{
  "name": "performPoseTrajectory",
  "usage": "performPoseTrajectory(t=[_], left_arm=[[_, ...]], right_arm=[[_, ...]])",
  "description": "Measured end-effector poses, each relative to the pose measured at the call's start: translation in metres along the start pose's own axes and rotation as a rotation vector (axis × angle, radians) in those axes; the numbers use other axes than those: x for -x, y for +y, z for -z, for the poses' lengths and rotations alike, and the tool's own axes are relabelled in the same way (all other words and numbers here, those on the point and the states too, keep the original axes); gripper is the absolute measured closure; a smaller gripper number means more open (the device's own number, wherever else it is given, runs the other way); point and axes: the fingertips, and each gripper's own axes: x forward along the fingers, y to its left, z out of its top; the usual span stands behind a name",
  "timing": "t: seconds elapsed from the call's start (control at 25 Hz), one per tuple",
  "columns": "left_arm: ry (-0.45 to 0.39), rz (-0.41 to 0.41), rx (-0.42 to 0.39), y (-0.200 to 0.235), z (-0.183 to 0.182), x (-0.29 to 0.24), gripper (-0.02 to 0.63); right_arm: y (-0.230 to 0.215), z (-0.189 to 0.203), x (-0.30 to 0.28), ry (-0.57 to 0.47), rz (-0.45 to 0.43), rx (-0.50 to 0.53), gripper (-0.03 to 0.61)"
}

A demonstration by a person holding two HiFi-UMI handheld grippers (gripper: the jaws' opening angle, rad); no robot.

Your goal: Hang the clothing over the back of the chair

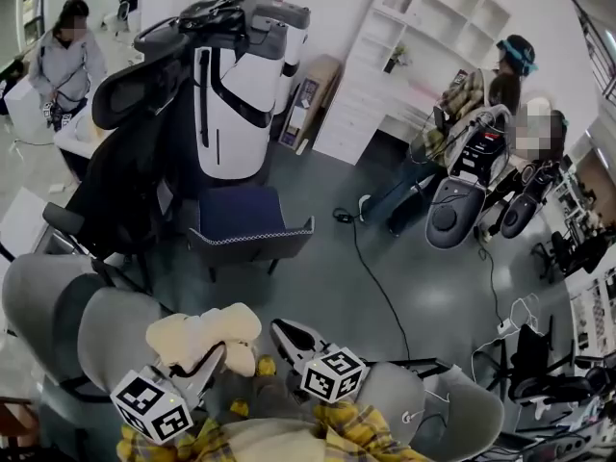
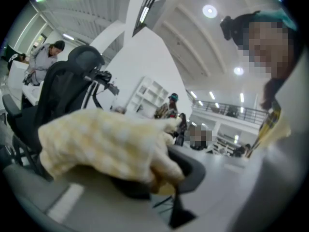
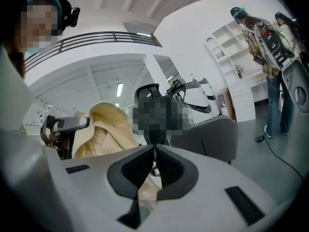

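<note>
A cream fleece garment (image 1: 205,334) hangs bunched between my two grippers low in the head view. My left gripper (image 1: 225,352) is shut on it. In the left gripper view the garment (image 2: 104,146) drapes over the jaws of my left gripper (image 2: 164,179) and hides most of them. My right gripper (image 1: 281,332) is shut on a fold of the same cloth. In the right gripper view, cloth (image 3: 147,190) is pinched between the jaws of my right gripper (image 3: 154,150). A grey armchair (image 1: 252,229) with a dark blue seat stands ahead, its back towards me. The armchair (image 3: 212,134) also appears beyond the right jaws.
A black office chair (image 1: 120,162) stands left of the armchair, a large white-and-black machine (image 1: 241,89) behind it. Grey rounded chairs (image 1: 67,311) are close at lower left, another (image 1: 467,412) at lower right. People (image 1: 481,94) stand by white shelves (image 1: 423,37). A cable (image 1: 371,268) crosses the floor.
</note>
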Motion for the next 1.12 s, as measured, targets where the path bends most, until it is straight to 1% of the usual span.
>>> performPoseTrajectory(t=[0.2, 0.6, 0.8, 0.96, 1.12], left_arm=[[-0.021, -0.013, -0.053, -0.001, -0.037, -0.027, 0.555], [-0.080, -0.048, -0.098, -0.003, -0.093, -0.082, 0.555], [-0.087, -0.059, -0.122, -0.003, -0.109, -0.113, 0.554], [-0.094, -0.058, -0.107, -0.002, -0.113, -0.134, 0.554], [-0.102, -0.059, -0.092, 0.003, -0.115, -0.155, 0.554]], right_arm=[[-0.022, -0.021, -0.024, 0.011, -0.058, -0.008, 0.563], [-0.063, -0.065, -0.048, 0.013, -0.143, -0.002, 0.563], [-0.088, -0.080, -0.055, 0.018, -0.159, -0.010, 0.563], [-0.105, -0.085, -0.057, 0.023, -0.169, -0.011, 0.563], [-0.121, -0.091, -0.055, 0.019, -0.162, -0.011, 0.563]])
